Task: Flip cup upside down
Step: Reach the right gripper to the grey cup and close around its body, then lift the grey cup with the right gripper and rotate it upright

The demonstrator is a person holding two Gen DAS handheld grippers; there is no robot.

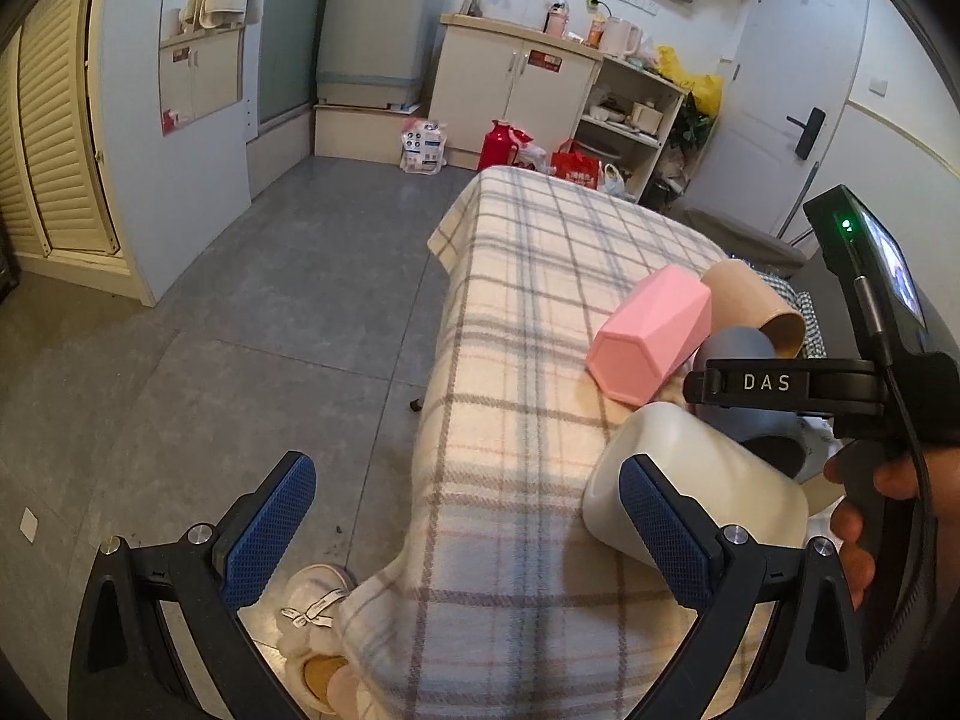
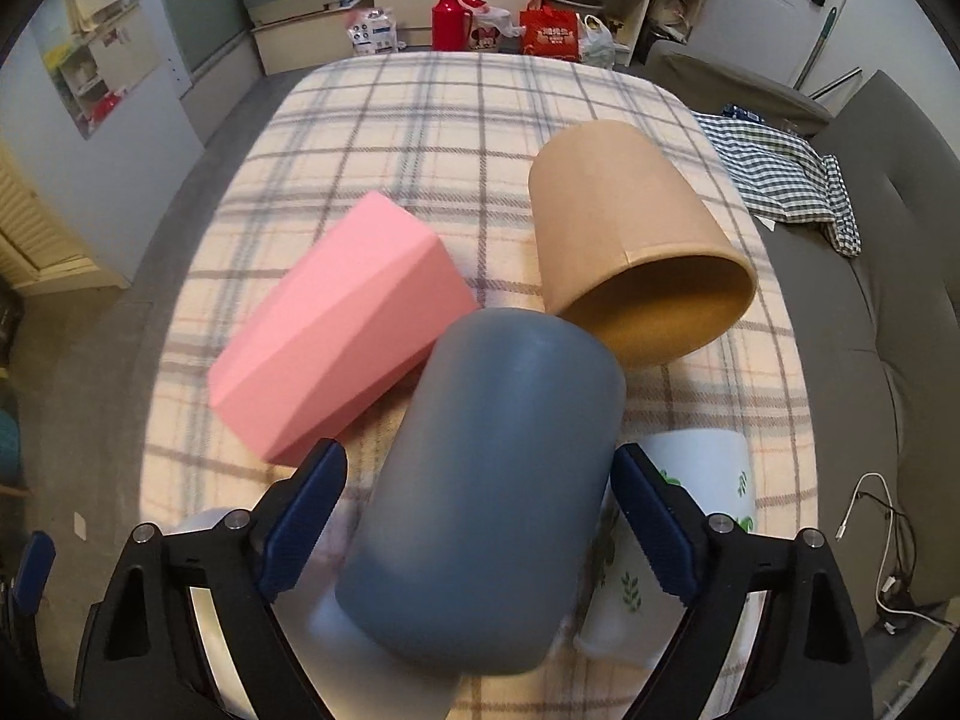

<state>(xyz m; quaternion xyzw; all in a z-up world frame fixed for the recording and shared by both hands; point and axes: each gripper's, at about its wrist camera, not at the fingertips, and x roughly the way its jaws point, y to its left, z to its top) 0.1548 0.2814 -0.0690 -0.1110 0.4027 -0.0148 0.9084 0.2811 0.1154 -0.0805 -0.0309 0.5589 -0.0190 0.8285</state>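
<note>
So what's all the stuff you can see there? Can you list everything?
Grey-blue cup: one, tilted, between the right gripper's fingers.
Pink cup: one, faceted, lying on the blanket.
Brown paper cup: one, on its side, mouth showing.
White leafy cup: one, green leaf print, near edge.
Cream cup: one, tipped over.
Plaid blanket: one, cream and grey, under the cups.
Red flask: one, on the floor.
Slipper: one, fluffy, on the floor.
Left gripper: open, holding nothing.
Right gripper: around the grey-blue cup.
</note>
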